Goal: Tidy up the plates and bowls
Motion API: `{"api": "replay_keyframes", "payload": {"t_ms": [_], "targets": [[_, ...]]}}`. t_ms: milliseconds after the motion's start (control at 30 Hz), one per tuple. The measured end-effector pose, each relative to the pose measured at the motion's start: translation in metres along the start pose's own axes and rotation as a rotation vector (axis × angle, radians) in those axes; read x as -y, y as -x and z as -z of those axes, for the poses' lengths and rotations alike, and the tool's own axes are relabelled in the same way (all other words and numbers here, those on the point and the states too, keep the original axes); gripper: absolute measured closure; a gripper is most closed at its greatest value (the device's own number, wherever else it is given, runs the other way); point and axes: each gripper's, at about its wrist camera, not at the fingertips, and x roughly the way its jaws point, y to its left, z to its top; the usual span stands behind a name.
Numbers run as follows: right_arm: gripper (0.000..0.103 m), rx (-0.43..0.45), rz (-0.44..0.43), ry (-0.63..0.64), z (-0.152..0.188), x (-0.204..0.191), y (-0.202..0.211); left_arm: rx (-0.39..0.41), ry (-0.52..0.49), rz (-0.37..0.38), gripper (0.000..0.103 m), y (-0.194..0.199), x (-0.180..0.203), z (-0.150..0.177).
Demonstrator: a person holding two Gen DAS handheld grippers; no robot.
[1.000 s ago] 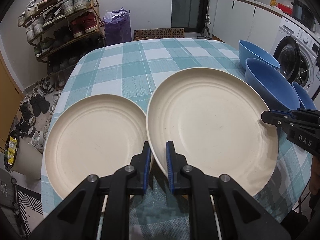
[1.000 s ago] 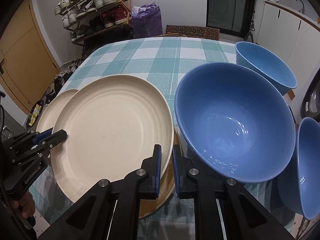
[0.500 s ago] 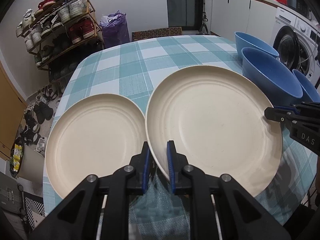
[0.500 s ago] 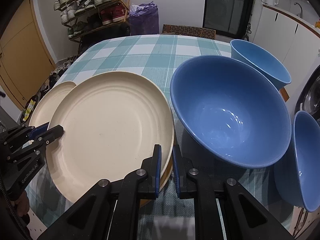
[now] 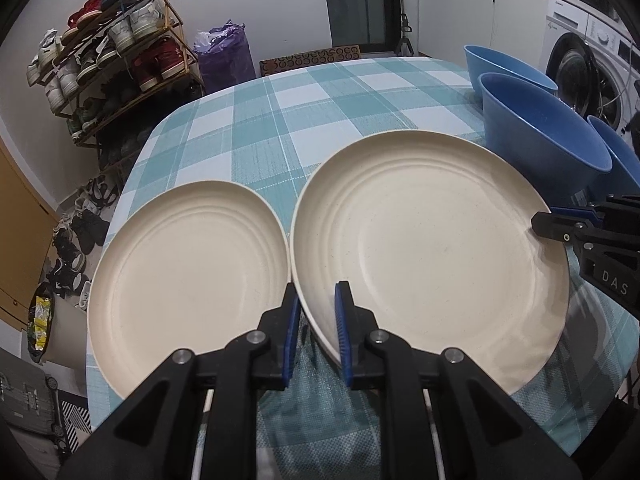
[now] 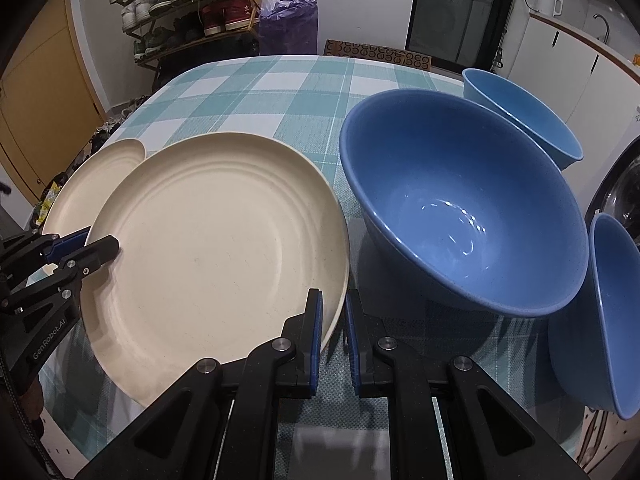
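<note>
**Holding one cream plate by both rims**

Pinching the near rim of the raised plate, your left gripper has its jaws closed on that edge, one pad above and one below. Your right gripper is clamped shut on the opposite rim of the same plate. The two-sided hold probably keeps the wide, flat plate level and stops it swinging from one edge.

The raised plate hangs tilted above the checked tablecloth, throwing a shadow beneath it. Just left of it, a second cream plate lies flat on the cloth; the raised rim overlaps its edge, likely so you can stack them.

Right of the raised plate sits a large blue bowl. Beyond that stands a second blue bowl, and a third bowl tilts at the table edge.
</note>
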Motion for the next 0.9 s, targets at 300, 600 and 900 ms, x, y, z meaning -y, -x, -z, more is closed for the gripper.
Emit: {"api": "replay_keyframes", "payload": {"t_ms": [300, 600, 900], "targets": [[0.091, 0.010, 0.043, 0.037, 0.004, -0.008, -0.004, 0.011, -0.054, -0.051, 0.086, -0.002, 0.008, 0.004], [0.090, 0.032, 0.108, 0.092, 0.007, -0.018, -0.006, 0.007, -0.086, -0.082, 0.082, -0.007, 0.013, 0.007], [0.087, 0.034, 0.094, 0.091, 0.007, -0.015, -0.007, 0.006, -0.075, -0.064, 0.077, -0.008, 0.010, 0.008]]}}
